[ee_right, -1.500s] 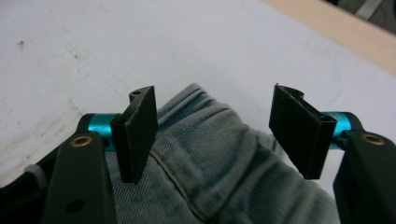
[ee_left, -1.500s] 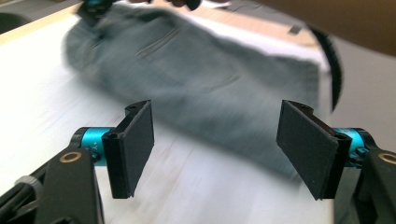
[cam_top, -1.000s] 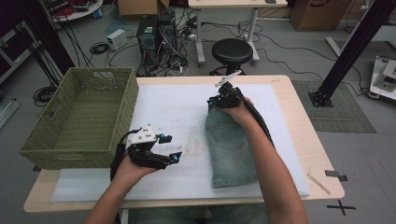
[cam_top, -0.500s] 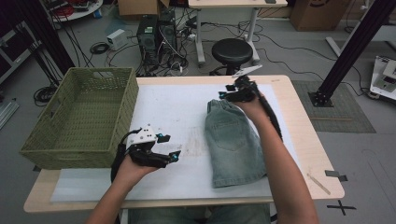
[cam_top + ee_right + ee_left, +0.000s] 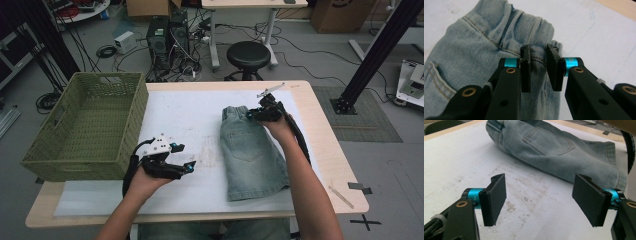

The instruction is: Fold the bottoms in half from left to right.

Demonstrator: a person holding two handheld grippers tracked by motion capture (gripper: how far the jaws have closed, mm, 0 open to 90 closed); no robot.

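Shifted toward the table's [image 5: 320, 125] far edge since a second ago, the right gripper [image 5: 538, 65] has been closing on the waistband of the denim shorts [image 5: 252, 155], likely to fold them; left gripper [image 5: 541, 197] gapes idle nearby.

— Your right gripper [image 5: 537, 71] covers part of the pale blue denim shorts' [image 5: 474, 50] waistband; can you tell if the pads press it?
— No. Your left gripper [image 5: 544, 200] view cuts the shorts off at the top edge.
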